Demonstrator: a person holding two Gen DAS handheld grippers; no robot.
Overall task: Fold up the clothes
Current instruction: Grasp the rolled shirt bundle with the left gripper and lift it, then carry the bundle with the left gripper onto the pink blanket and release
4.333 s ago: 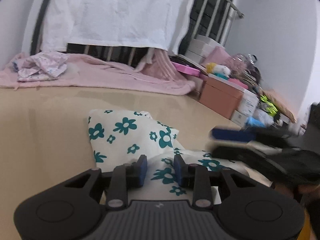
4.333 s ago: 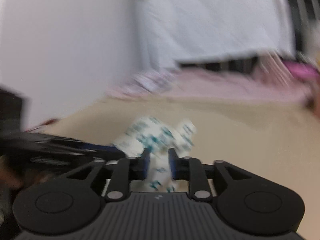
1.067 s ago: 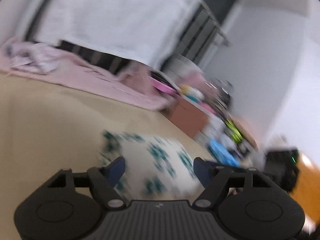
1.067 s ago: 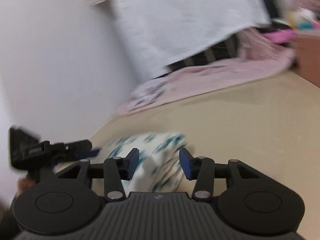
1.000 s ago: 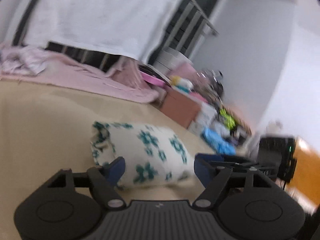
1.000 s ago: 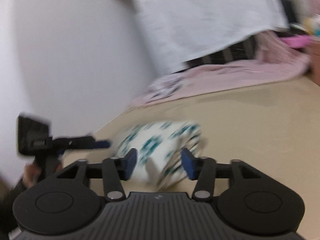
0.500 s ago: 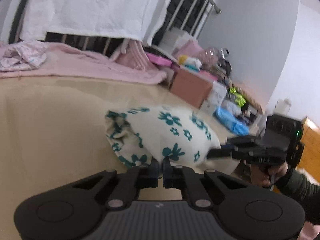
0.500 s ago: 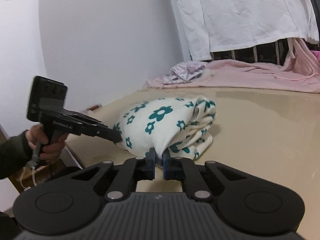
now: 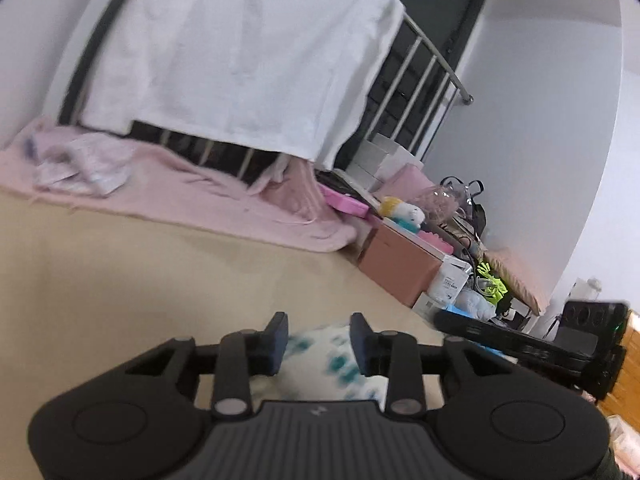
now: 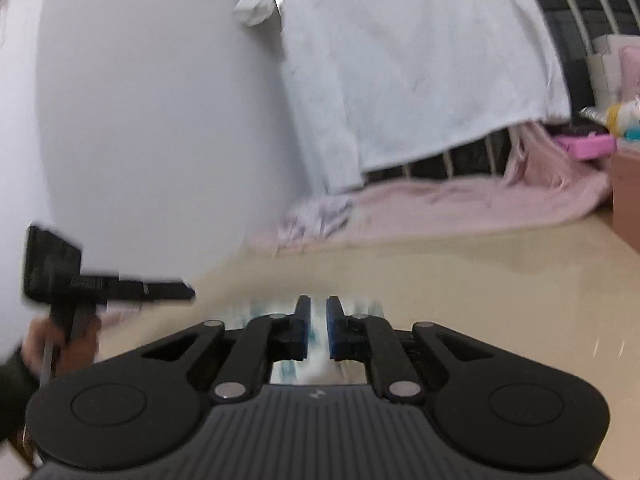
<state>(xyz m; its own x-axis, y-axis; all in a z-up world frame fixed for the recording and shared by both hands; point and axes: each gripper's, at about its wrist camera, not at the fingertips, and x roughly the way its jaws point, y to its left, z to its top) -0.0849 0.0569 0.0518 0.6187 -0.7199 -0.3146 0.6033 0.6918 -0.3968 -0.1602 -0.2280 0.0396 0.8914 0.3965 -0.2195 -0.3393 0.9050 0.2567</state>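
Two low, close fisheye views from behind each handheld tool, facing across tan bed (image 9: 120, 280) toward white sheet (image 9: 240, 60); both share floral garment (image 10: 316, 364).

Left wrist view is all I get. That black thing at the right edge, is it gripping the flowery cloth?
Observer: Yes. The right gripper is pinching the flowery cloth, though its jaws have just eased open slightly.
Operator: And who carries my camera?
Observer: A hand in a dark sleeve holds the left gripper. Its jaws have just been opening, and cloth shows between them.
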